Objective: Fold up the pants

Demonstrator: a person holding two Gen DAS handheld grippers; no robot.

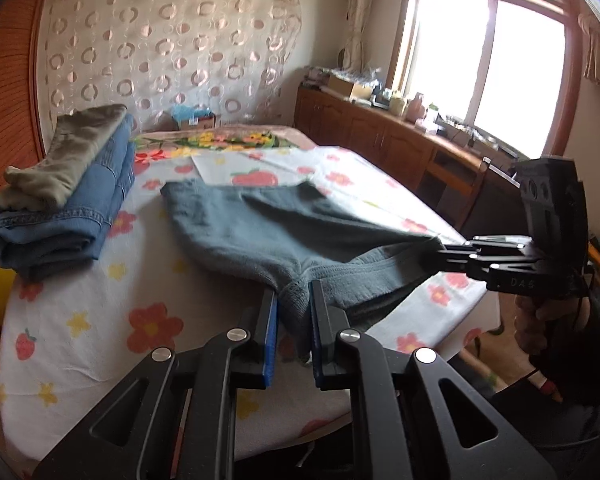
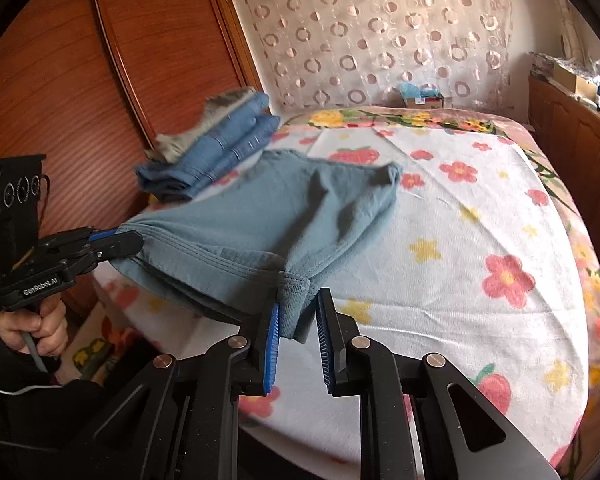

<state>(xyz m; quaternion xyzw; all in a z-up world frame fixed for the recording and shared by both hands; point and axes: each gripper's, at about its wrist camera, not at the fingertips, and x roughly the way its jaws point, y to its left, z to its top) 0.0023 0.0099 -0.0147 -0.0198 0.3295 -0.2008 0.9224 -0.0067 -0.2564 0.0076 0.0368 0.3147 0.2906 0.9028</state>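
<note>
Left wrist view: grey-blue pants (image 1: 268, 224) are seen spread toward 12 o'clock on the flowered bedsheet (image 1: 100, 320), waistband end lifted at the near edge.
Left gripper (image 1: 292, 320): nearly closed, blue pads clamped on one bunched waistband corner; in the right wrist view it sits at 9 o'clock (image 2: 130, 238), pinching that same corner.
Right gripper (image 2: 298, 312): also pinched almost closed, a wad of waistband fabric caught between its pads; in the left wrist view it shows at 3 o'clock (image 1: 446, 248).
Where the pants are: waistband stretched in the air between the two claws, leg ends at 12 o'clock apparently resting on the bed, though exact contact can't be told.
Already done, probably: a stack of folded clothes (image 1: 72, 204), denim with an olive piece on top, is parked at 10 o'clock, so earlier garments look sorted.
This pair: not folded yet, as far as can be judged; no crease is seen, only sagging wrinkles in the middle.
Left to do: likely the waistband gets carried over toward the leg ends, flattened, maybe folded again, then added to the stack.
Progress guess: early on for this garment, grasp made, fold not started.
</note>
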